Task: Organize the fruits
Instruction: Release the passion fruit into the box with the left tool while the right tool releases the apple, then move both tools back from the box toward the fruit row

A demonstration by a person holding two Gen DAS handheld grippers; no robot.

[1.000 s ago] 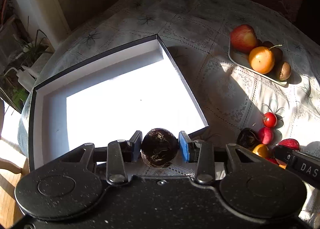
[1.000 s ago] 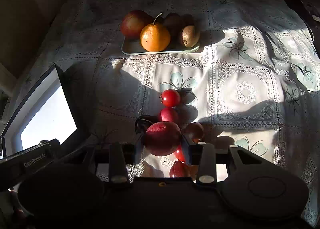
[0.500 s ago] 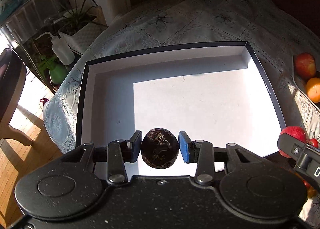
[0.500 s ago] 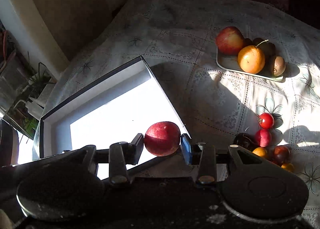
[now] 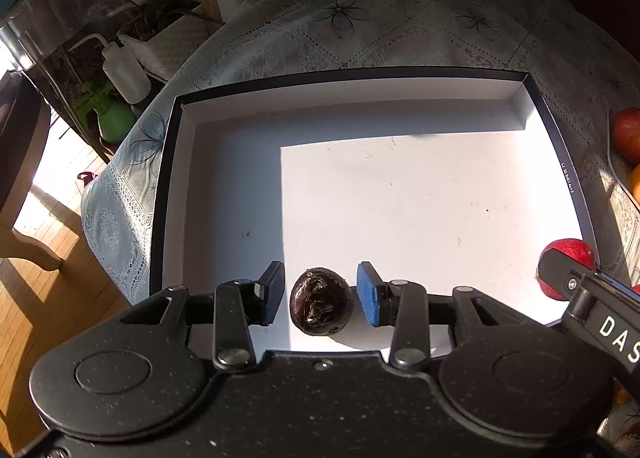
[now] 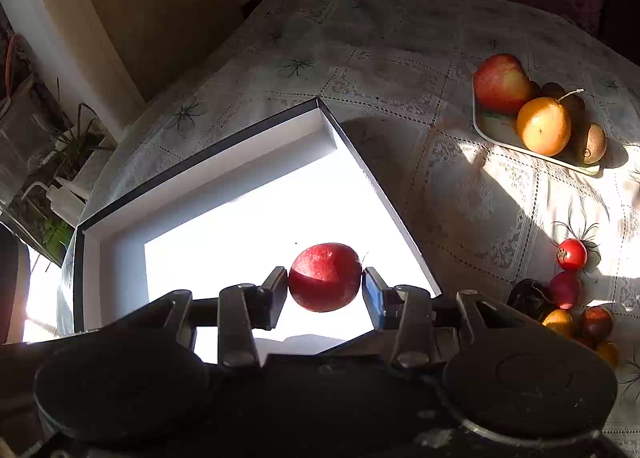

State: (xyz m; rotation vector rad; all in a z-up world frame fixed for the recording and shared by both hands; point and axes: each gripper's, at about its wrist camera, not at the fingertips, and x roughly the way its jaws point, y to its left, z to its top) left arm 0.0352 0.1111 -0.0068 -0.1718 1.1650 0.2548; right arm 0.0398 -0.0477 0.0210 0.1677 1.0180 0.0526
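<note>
A dark brown round fruit (image 5: 321, 301) lies on the white floor of the black-rimmed box (image 5: 360, 73), near its front edge. My left gripper (image 5: 321, 294) is open around it, with gaps on both sides. My right gripper (image 6: 325, 288) is shut on a red apple (image 6: 325, 277) and holds it above the box (image 6: 224, 161) near its right wall. The apple (image 5: 568, 258) and the right gripper also show at the right edge of the left wrist view.
A tray (image 6: 496, 133) with an apple (image 6: 502, 83), an orange (image 6: 544, 125) and a kiwi (image 6: 595, 143) stands at the back right. Several small fruits, one a cherry tomato (image 6: 572, 254), lie right of the box. The table edge, a chair and bottles (image 5: 124, 73) are on the left.
My left gripper opened and let go of the dark fruit, which now rests in the box. My right gripper carried the red apple left, over the box.
</note>
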